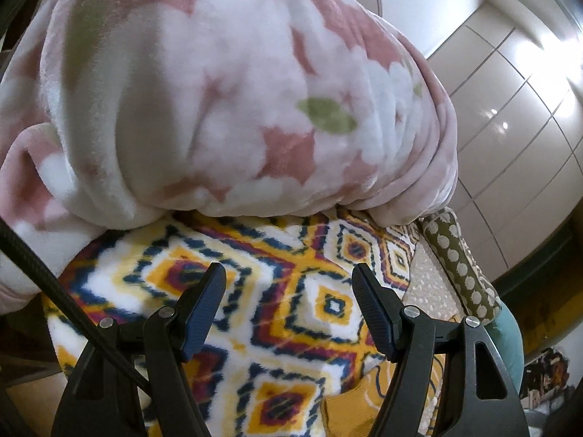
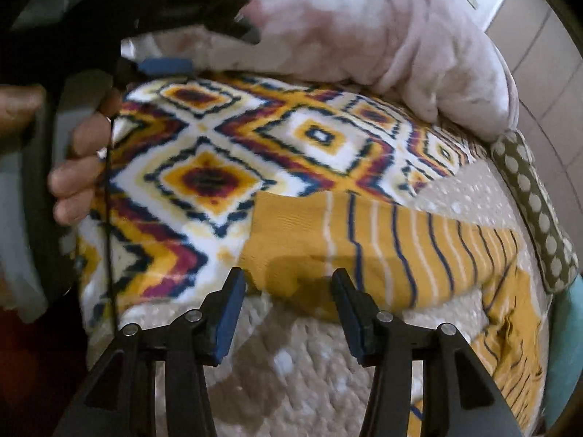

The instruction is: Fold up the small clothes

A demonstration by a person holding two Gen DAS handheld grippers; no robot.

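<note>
- The mustard striped garment (image 2: 382,251) lies flat on the bed (image 2: 291,364), its plain end toward the left and partly over the diamond-patterned fleece (image 2: 204,167); a crumpled part trails off to the near right.
- The right gripper (image 2: 288,284) hangs just above the garment's near edge, jaws spread, nothing between them.
- The left gripper (image 1: 288,284) hangs over the patterned fleece, jaws spread wide and empty; a hand (image 2: 78,167) holds it at the left.
- A bulky pink floral blanket (image 1: 226,83) is heaped on the far side.
- A dotted olive bolster (image 2: 535,204) lines the bed's right edge.
</note>
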